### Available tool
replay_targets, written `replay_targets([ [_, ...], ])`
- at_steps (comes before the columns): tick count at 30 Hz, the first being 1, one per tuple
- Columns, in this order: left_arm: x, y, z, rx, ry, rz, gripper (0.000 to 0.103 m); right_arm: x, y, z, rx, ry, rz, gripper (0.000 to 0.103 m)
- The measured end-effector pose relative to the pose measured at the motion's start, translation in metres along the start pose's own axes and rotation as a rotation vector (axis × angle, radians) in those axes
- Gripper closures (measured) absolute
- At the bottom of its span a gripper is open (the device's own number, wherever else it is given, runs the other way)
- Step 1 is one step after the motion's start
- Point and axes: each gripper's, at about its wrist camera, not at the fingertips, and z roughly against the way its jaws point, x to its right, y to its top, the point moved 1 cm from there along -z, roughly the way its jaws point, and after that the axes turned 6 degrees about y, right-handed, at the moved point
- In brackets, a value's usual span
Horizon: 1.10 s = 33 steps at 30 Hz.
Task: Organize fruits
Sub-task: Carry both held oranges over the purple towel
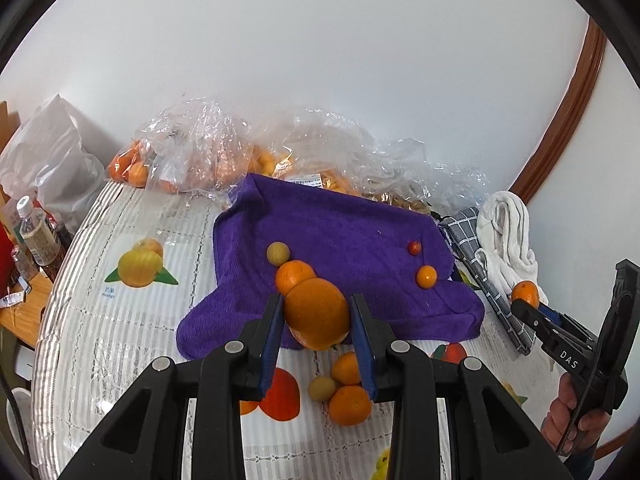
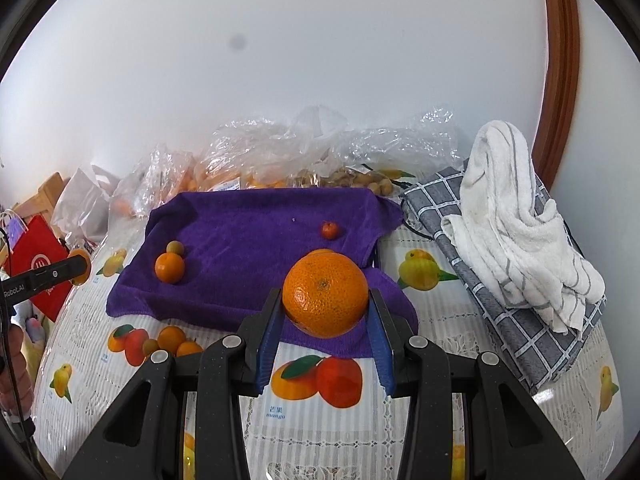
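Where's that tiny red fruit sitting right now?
The tiny red fruit lies alone on the purple towel, toward its far right part, just beyond a small orange fruit.

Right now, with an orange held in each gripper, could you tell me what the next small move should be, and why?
Probably lower the left gripper and release its large orange on the purple towel, right beside the smaller orange. That orange and a yellowish fruit already form a row there, and the held orange hangs just in front of them. The right gripper can hold its orange meanwhile.
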Motion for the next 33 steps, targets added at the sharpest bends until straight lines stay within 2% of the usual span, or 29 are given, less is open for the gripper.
replay_targets([
  [14,0.001,0.013,-0.023,-0.014,-0.003,-0.009,0.072,0.006,0.015,-0.023,-0.01,-0.007,-0.001,0.062],
  [22,-0.02,0.011,-0.039,-0.041,0.022,0.028,0.072,0.009,0.016,-0.04,-0.02,0.008,0.001,0.062],
  [33,-0.023,0.015,-0.072,-0.093,0.055,0.013,0.072,0.009,0.01,-0.092,-0.1,0.019,0.012,0.062],
])
